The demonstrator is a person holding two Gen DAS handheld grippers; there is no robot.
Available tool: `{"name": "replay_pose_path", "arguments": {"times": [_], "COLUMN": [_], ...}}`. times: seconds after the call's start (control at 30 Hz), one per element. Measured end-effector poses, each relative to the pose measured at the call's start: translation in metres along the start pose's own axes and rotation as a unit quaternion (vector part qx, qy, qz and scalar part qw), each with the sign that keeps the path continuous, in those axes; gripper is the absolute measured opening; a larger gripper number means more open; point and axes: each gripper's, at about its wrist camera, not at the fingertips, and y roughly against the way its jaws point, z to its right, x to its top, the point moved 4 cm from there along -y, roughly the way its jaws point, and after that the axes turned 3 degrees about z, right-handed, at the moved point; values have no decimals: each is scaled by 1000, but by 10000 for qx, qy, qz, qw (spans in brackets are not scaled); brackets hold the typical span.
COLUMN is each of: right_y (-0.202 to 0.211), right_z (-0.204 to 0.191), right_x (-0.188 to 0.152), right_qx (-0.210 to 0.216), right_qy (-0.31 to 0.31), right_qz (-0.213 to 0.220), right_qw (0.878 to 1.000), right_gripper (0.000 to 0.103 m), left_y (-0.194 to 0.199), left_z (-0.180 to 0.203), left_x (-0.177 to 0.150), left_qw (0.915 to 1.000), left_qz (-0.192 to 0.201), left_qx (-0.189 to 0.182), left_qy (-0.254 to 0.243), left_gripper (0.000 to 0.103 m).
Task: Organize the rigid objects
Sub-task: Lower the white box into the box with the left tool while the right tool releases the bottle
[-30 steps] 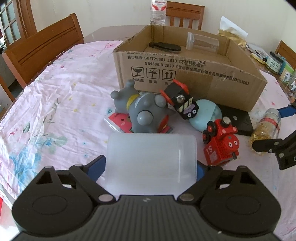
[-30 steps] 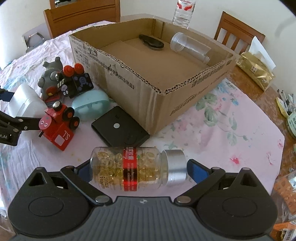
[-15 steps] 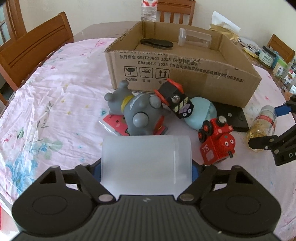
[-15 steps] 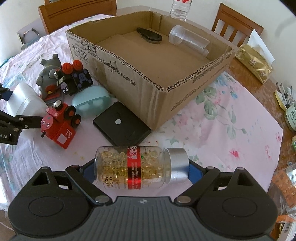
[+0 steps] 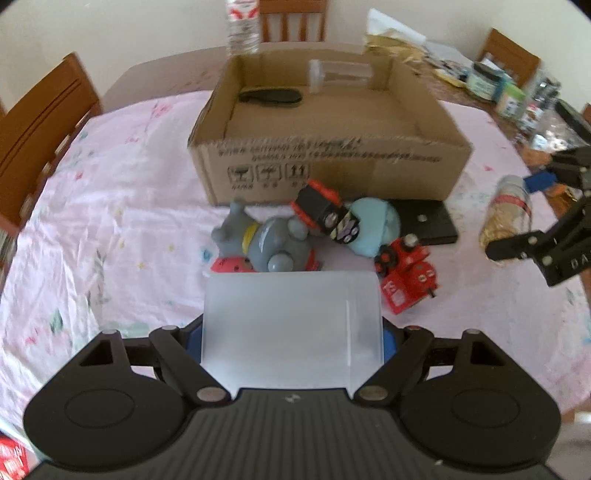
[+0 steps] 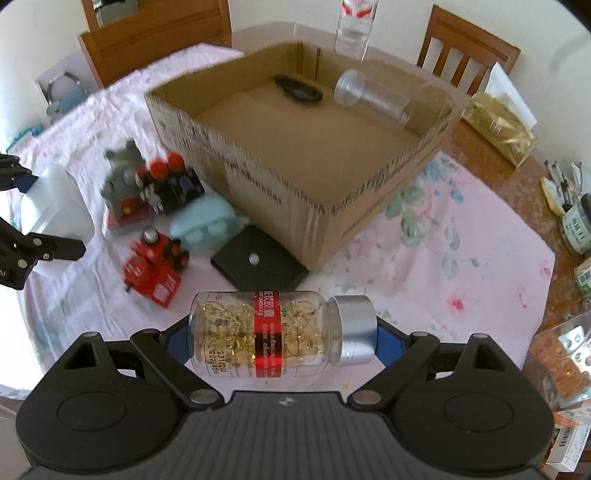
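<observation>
My left gripper (image 5: 292, 334) is shut on a frosted white plastic container (image 5: 291, 328), held above the tablecloth in front of the cardboard box (image 5: 332, 158). My right gripper (image 6: 282, 338) is shut on a clear capsule bottle (image 6: 273, 334) with a red label and silver cap, held sideways above the table, right of the toys. The box (image 6: 369, 192) holds a black item (image 6: 299, 90) and a clear cup (image 6: 369, 98). On the cloth lie a grey toy (image 5: 266, 243), a black toy train (image 5: 327, 216), a red toy train (image 5: 406, 273), a light blue case (image 5: 376, 229) and a black flat box (image 5: 428, 221).
Wooden chairs (image 5: 40, 122) stand around the table. A water bottle (image 5: 242, 26) stands behind the box. Jars and clutter (image 5: 509, 92) crowd the far right edge. A gold packet (image 6: 498, 125) lies right of the box.
Both grippers have risen with their loads, so the box interior shows more from above. The bottle and the white container stay gripped. The toys on the cloth have not moved.
</observation>
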Motion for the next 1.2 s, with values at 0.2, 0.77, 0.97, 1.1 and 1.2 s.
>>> {"name": "replay_pose_path", "arguments": {"times": [0.2,0.77,0.97,1.1,1.2], "right_y": [28,43,40,34,29], "right_z": [0,0,-5,-5,-4], "right_x": [28,90,100,107,113], "right_qx": [42,-410,-559,-648,-709], "right_qy": [-155,-613,-712,-757,-798], "right_qz": [396,1030,1025,964,916], "right_qw": [9991,9919,9906,9903,9901], "right_gripper": [96,96,96,96,96], "left_y": [22,-42,-59,-46,-30], "left_z": [-5,-24,-38,-46,-54], "left_x": [39,150,152,147,137], "left_qw": [9988,9916,9899,9886,9877], "left_qz": [281,965,1285,1408,1491], "left_qx": [-152,-239,-272,-282,-161], "left_qy": [-367,-827,-539,-460,-454], "left_gripper": [83,83,92,97,98]}}
